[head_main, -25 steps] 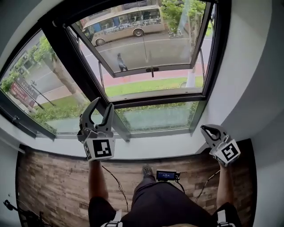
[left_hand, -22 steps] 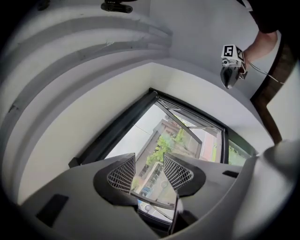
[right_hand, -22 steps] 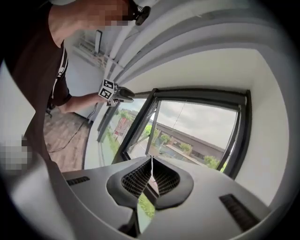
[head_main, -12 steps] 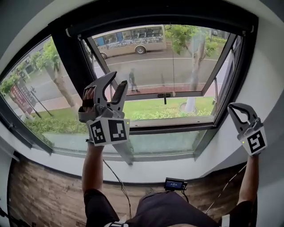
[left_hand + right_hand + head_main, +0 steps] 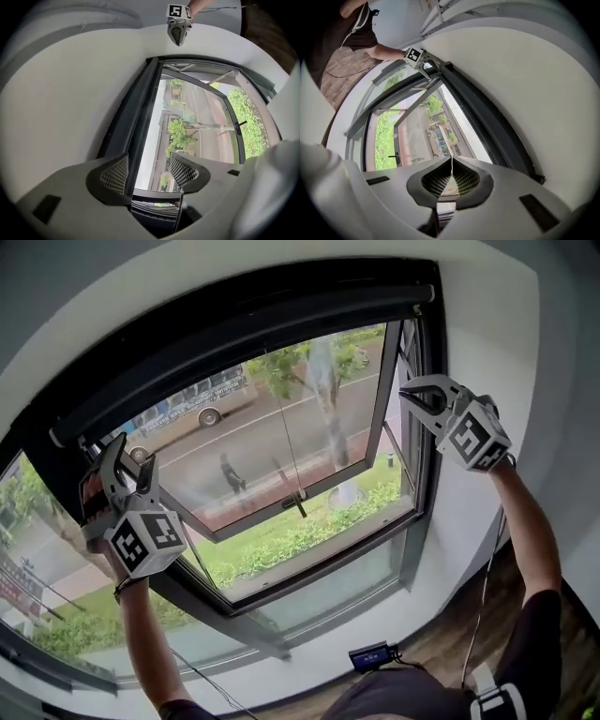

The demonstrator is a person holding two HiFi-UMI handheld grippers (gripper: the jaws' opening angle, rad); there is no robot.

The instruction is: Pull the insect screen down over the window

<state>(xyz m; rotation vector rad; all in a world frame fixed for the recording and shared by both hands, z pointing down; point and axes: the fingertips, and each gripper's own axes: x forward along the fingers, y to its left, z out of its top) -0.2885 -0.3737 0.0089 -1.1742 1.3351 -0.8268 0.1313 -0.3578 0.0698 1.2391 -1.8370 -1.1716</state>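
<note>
The rolled-up insect screen's dark rail [image 5: 244, 329] runs along the top of the window, from lower left to upper right. My left gripper [image 5: 128, 457] is raised to the rail's left end. Its jaws are opening, and the rail [image 5: 140, 117] shows in the gap between the mesh pads [image 5: 115, 174] with no pad pressing on it. My right gripper [image 5: 405, 395] is up at the window's top right corner, shut, with nothing visible between its tips [image 5: 451, 165]. A thin cord [image 5: 283, 427] hangs down from the rail.
The glass sash below is tilted open outward, with its handle [image 5: 295, 502] at the lower edge. White wall [image 5: 487, 324] borders the frame on the right. A small device [image 5: 373, 654] and a cable lie on the wooden floor [image 5: 469, 615]. Street, bus and trees show outside.
Both grippers have gone up from sill height to the top of the window, and the head view has tilted up with them. The left jaws stand wider apart.
</note>
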